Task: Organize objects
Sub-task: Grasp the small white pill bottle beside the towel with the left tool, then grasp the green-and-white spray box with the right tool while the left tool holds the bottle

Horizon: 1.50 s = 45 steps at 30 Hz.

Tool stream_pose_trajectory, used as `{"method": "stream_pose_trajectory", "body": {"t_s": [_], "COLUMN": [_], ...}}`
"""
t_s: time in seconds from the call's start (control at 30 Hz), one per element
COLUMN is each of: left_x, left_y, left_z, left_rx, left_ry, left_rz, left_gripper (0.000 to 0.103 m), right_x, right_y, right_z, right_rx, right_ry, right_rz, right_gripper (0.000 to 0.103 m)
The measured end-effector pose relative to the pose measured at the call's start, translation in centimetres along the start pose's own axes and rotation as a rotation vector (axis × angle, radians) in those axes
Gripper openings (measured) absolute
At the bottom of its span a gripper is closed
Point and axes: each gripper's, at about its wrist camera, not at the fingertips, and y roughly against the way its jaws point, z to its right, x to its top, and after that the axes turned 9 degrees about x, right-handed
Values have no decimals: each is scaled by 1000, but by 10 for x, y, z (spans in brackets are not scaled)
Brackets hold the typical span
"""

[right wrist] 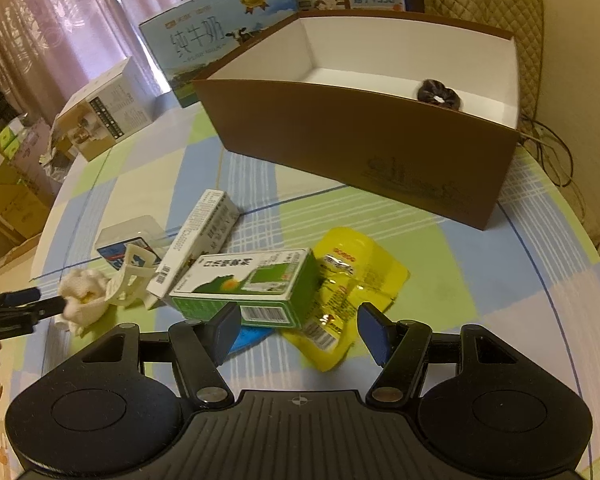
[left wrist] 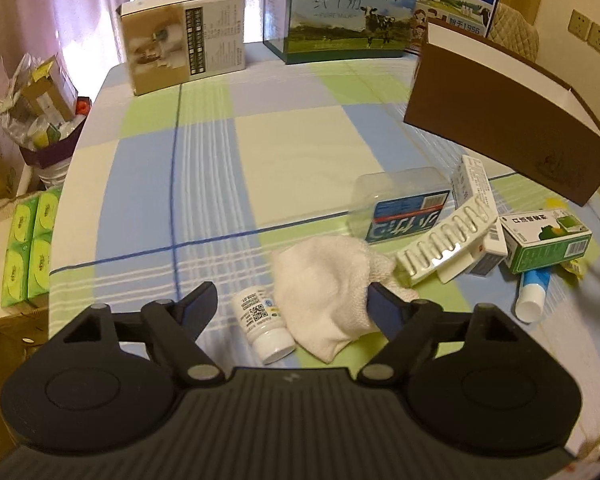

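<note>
My left gripper (left wrist: 290, 304) is open over a white cloth (left wrist: 328, 288) and a small white bottle (left wrist: 265, 328) lying on the checked tablecloth; the right finger touches the cloth. Further right lie a clear plastic box (left wrist: 400, 204), a white blister tray (left wrist: 444, 240), a white carton (left wrist: 476, 200), a green and white medicine box (left wrist: 548, 240) and a tube (left wrist: 534, 292). My right gripper (right wrist: 298, 330) is open just above the green and white box (right wrist: 248, 284) and a yellow packet (right wrist: 352, 280). The brown box (right wrist: 360, 148) stands behind, with a dark scrunchie (right wrist: 440, 94) inside.
Milk cartons (left wrist: 340, 12) and a beige box (left wrist: 184, 40) stand at the table's far edge. A full bin (left wrist: 44, 120) and green packs (left wrist: 28, 248) sit off the table's left side. A quilted chair (right wrist: 480, 8) is behind the brown box.
</note>
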Motion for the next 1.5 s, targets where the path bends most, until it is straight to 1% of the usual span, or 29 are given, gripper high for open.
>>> {"method": "stream_pose_trajectory", "body": {"t_s": [0.1,0.13,0.23,0.3,0.33,0.37,0.4,0.43,0.47,0.5,0.53,0.57,0.6,0.63,0.7,0.73,0.77,0.8,0.83,0.9,0.97,1.03,1.07,1.1,1.13,1.33,1.5], "left_x": [-3,-5,-10,-15,-18,-21,-23,-25,-25,-26,-24,-21,-16,-12,-6,-5,-6,-6,-7,-6,-6,-5,-4,-3,-3,6,5], "left_y": [3,4,2,-1,-3,-4,-5,-6,-4,1,7,12,15,13,1,-8,-14,-20,-22,-26,-27,-32,-33,-34,-36,-42,-31], "left_z": [-15,-20,-37,-50,-58,-65,-71,-76,-79,-81,-80,-76,-71,-67,-61,-60,-61,-63,-62,-59,-55,-54,-54,-54,-54,-44,-44], "left_rx": [-63,-79,-104,-139,-169,-210,-256,-281,-279,-298,-317,-298,-235,-145,5,49,58,50,32,20,27,36,38,36,37,80,108], "left_ry": [64,92,201,306,361,412,453,486,503,493,456,407,347,298,224,213,220,246,274,306,300,293,292,291,287,243,251], "left_rz": [-20,-21,-30,-37,-37,-30,-22,-18,-8,26,57,66,64,47,-25,-65,-95,-121,-129,-134,-136,-134,-131,-133,-135,-134,-143], "left_gripper": [64,63,63,62,60,60,63,63,64,65,67,70,70,69,67,64,57,51,49,43,37,35,32,24,22,23,23], "right_x": [0,0,0,0,0,0,0,0,0,0,0,0,-1,0,0,0,0,0,0,0,0,0,1,1,1,1,7], "right_y": [0,0,-1,-2,-2,-2,-3,-3,-3,-3,-3,-4,-4,-6,-8,-9,-10,-10,-10,-11,-11,-11,-10,-11,-11,-15,-18], "right_z": [1,1,0,-2,-2,-3,-4,-4,-5,-4,-4,-4,-3,-4,-5,-7,-8,-10,-11,-10,-8,-6,-6,-6,-6,-11,-17], "right_rx": [-5,-5,-1,1,1,0,0,-2,-4,-6,-8,-11,-14,-16,-12,-10,-8,-7,-7,-12,-17,-22,-23,-23,-21,-1,27], "right_ry": [-5,-4,4,9,12,14,16,16,17,17,15,14,13,11,13,17,23,29,32,30,22,15,13,13,13,55,163], "right_rz": [-2,-2,-3,-6,-8,-9,-10,-11,-12,-13,-14,-16,-18,-21,-25,-28,-30,-31,-32,-33,-35,-33,-32,-32,-33,-40,-25], "right_gripper": [62,62,62,62,62,62,62,62,62,62,62,62,62,62,62,62,62,62,62,62,62,62,62,62,62,62,62]}}
